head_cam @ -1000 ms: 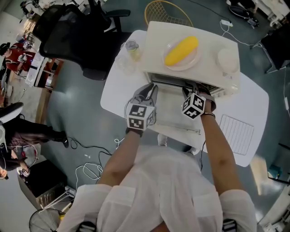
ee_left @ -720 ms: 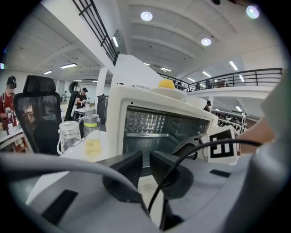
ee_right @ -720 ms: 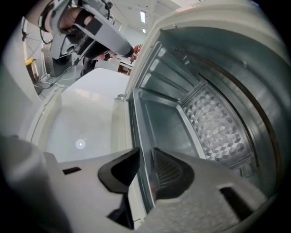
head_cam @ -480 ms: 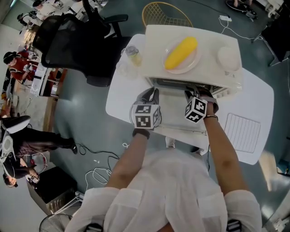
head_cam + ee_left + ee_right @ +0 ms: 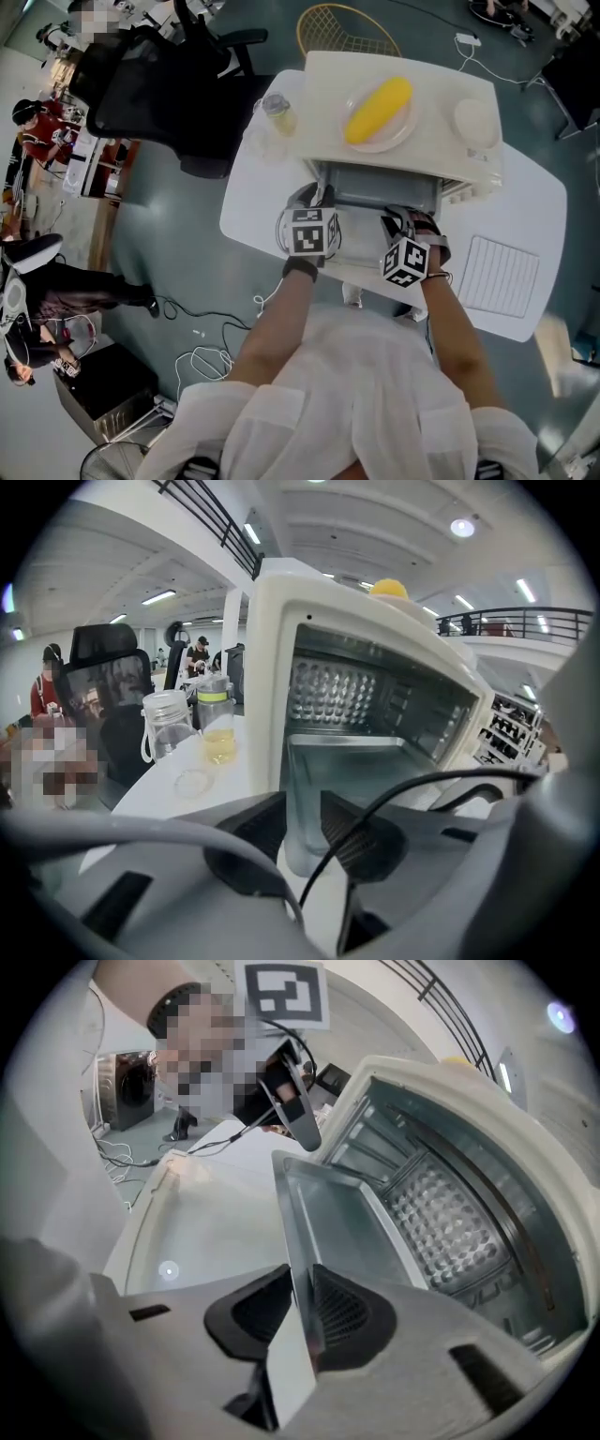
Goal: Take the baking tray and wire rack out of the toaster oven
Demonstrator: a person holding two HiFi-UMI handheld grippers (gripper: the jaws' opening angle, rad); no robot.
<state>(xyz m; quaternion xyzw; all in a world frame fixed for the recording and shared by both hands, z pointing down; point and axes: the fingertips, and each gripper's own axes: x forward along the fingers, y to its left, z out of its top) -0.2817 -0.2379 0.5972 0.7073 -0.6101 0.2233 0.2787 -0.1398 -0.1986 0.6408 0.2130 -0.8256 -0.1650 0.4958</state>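
The metal baking tray (image 5: 380,200) sticks partway out of the cream toaster oven (image 5: 323,94), above its lowered door (image 5: 361,261). My right gripper (image 5: 399,221) closed within the last second and is shut on the tray's front rim (image 5: 298,1241), the thin edge pinched between its pads. My left gripper (image 5: 316,200) is at the tray's front left corner (image 5: 300,789). Its jaws have just been opening and stand open with that corner between them (image 5: 302,832). The wire rack (image 5: 502,272) lies on the table to the right of the oven.
On the oven's top are a plate with a yellow corn cob (image 5: 378,108) and a white bowl (image 5: 473,120). A bottle (image 5: 275,108) and a clear jar (image 5: 165,726) stand left of the oven. A black office chair (image 5: 159,84) is beyond the white table (image 5: 248,202).
The tray has slid out of the oven toward me with the right gripper, which closed on its rim. The left gripper sank to the tray's left corner and opened.
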